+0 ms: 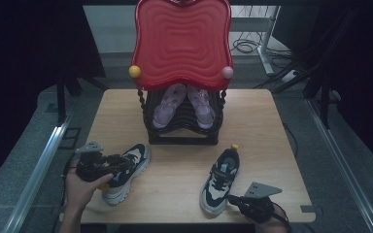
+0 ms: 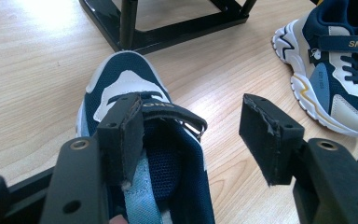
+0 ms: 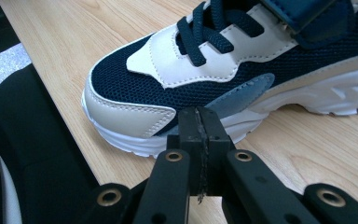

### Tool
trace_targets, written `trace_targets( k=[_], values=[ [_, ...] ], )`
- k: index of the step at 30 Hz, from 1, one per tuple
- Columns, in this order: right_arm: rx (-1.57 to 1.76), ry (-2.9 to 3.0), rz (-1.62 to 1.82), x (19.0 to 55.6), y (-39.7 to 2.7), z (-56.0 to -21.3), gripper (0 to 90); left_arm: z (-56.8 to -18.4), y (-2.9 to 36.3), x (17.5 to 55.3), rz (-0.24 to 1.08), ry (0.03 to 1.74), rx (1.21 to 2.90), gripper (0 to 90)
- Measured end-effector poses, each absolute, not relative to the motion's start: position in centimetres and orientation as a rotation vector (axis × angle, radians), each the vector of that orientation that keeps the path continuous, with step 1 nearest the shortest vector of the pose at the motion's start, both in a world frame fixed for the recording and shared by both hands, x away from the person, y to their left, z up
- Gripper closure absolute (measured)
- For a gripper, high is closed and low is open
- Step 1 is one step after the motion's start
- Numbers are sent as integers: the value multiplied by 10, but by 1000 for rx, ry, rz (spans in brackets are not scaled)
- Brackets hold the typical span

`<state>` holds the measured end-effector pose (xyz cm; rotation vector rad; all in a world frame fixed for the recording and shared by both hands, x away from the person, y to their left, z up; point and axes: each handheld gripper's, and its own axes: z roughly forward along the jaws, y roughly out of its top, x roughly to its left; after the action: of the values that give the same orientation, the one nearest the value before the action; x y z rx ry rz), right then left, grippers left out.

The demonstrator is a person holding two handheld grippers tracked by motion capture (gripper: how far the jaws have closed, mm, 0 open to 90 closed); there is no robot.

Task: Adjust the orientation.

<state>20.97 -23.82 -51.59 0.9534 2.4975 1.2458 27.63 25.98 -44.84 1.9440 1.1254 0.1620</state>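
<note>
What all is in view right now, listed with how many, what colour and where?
navy and white sneakers: 2, navy mesh with white and cream panels; left sneaker at the table's near left, right sneaker at its near right
pink sandals: 2, pale pink and lilac, side by side on the rack
shoe rack: 1, black, at the table's far middle
red tray: 1, red with wavy ridges, on top of the rack, a yellow ball and a pink ball at its lower corners
table: 1, light wood, centre of the high view
left hand-held gripper: 1, black, jaws open, one jaw inside the left sneaker's opening
right hand-held gripper: 1, black, jaws shut, tips at the right sneaker's toe
</note>
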Motion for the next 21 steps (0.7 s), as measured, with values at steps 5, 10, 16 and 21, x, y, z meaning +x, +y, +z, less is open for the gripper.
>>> trace_targets(
  k=[5, 10, 16, 21],
  values=[
    [944, 2492, 1238, 211, -229, -516, 898, -449, 259, 276, 159, 1128, 1943, 400],
    [927, 2486, 1228, 211, -220, -516, 898, -449, 259, 276, 159, 1128, 1944, 400],
    [898, 2494, 1228, 212, -210, -517, 897, -449, 260, 276, 162, 1125, 1946, 400],
    [885, 2499, 1233, 215, -198, -518, 898, -448, 261, 276, 160, 1127, 1943, 400]
  ],
)
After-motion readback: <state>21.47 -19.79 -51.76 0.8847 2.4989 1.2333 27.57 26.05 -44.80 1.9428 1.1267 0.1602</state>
